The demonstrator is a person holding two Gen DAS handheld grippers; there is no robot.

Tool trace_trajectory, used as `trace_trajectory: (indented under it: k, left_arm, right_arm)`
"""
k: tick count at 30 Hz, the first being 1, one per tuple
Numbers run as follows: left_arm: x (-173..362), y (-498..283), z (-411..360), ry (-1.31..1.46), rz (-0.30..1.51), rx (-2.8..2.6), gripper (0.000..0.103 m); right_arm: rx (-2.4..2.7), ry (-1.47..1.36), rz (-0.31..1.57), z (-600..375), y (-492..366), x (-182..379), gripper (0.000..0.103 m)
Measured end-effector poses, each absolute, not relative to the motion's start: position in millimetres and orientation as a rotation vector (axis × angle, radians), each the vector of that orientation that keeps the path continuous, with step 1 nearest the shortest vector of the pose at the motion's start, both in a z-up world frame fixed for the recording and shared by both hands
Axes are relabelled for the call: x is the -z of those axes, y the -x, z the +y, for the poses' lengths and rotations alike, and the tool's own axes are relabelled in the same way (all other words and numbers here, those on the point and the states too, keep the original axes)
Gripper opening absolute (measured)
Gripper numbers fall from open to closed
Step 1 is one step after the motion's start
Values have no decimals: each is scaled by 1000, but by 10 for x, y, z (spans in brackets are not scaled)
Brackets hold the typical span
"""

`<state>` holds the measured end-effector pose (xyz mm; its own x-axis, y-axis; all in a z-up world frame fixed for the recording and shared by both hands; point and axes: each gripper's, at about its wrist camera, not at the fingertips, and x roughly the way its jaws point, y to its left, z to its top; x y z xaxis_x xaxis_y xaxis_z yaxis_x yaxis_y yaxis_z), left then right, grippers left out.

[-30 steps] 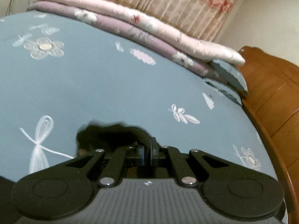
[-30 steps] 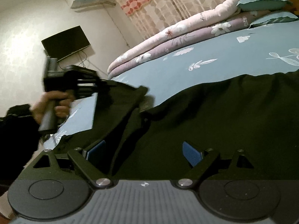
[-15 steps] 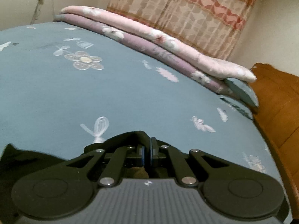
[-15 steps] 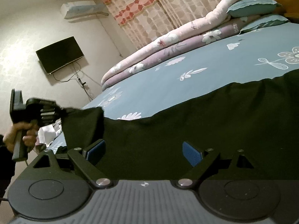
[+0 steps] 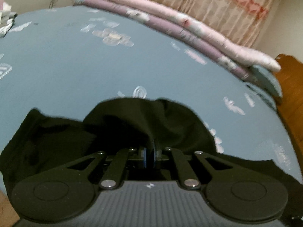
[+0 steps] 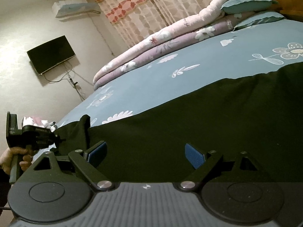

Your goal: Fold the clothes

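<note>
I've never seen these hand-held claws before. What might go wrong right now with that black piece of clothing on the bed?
The left gripper is pinching only a small bunch at the edge of the black garment, so the cloth may slip out as it is pulled. The right gripper is open above the garment, holding nothing down, so the whole piece might drag across the blue bedsheet and wrinkle rather than fold neatly.
</note>
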<state>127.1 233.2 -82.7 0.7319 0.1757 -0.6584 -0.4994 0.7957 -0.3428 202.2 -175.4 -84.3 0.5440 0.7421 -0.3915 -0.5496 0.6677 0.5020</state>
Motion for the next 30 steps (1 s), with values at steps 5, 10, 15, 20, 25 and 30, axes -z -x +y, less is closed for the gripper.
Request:
trace_trajectory:
  k: [5,10,15,20,25,30]
  left_arm:
    - [897,-1252,2347,524,709,-424,11]
    - [751,-1120,2299,485,742,-409,17]
    - [446,-992,2067,404,719,-320,18]
    - [276,-1170,1502,284,683,-67,32]
    - [509,-1552,843,167,688,162,33]
    - [926,-1719,543,183,744,214,33]
  right_arm:
    - [-781,-329,633,-1734,-2025,859,93]
    - [-770,-335,621,-1761,-2014,828,93]
    - [-672,-323,632,-1853,-1960,736,93]
    - [-484,-189,639,-1975,-1731,674,95]
    - [-377,-74,680,-2035,-1609,801,98]
    - [-364,23,668,-1926,-1580,930,103]
